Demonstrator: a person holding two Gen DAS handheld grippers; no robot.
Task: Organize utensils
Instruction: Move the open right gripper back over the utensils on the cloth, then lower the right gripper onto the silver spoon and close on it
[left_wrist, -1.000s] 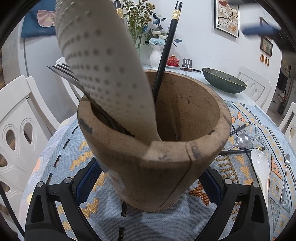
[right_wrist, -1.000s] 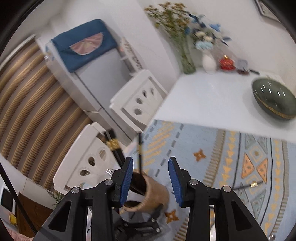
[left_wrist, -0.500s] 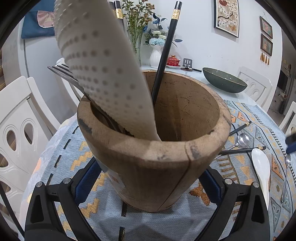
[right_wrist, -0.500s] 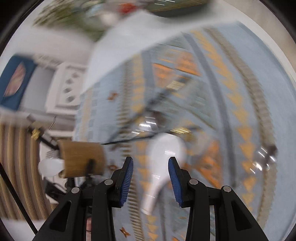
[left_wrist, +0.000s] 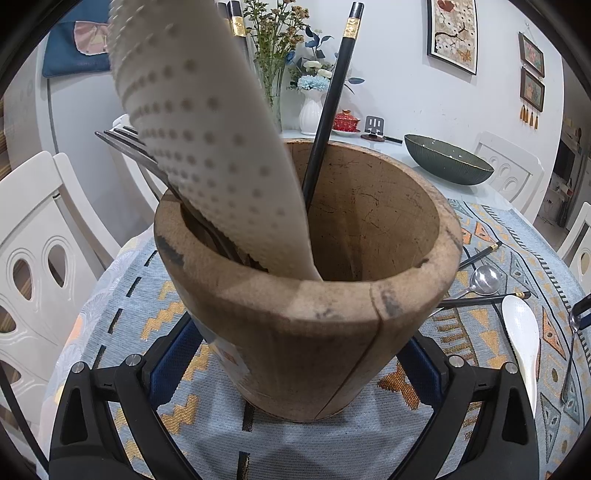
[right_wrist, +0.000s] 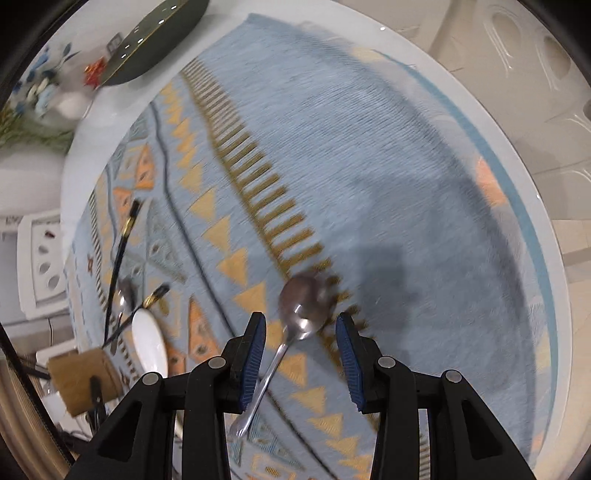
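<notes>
A: We see the left hand-held gripper (left_wrist: 295, 354) clamped on the wooden utensil holder (left_wrist: 306, 295), blue pads pressed against either side of its base. The holder stands upright on the patterned blue cloth (left_wrist: 155, 321) that covers the counter (right_wrist: 498, 122).

B: And inside it we count a white dotted spatula (left_wrist: 207, 147) leaning left, a black chopstick with a gold band (left_wrist: 328, 107) propped against the far wall, and dark fork tines (left_wrist: 122, 142) poking out behind the spatula.

A: To the right of the holder we find a white ceramic spoon (left_wrist: 522, 336), a steel spoon (left_wrist: 484, 278) and two more black chopsticks (left_wrist: 480, 299) lying loose on the cloth.

B: Through the right wrist camera, the right hand-held gripper (right_wrist: 301, 332) has its fingers spread apart, touching nothing. We see a metal spoon (right_wrist: 295, 321) flat on the cloth between them, bowl pointing away, handle running back under the left finger (right_wrist: 253, 354).

A: How close the fingers are to the cloth we cannot tell; the picture is blurred.

B: A dark green bowl (right_wrist: 155, 40) sits at the far edge of the counter, well apart from the spoon.
</notes>
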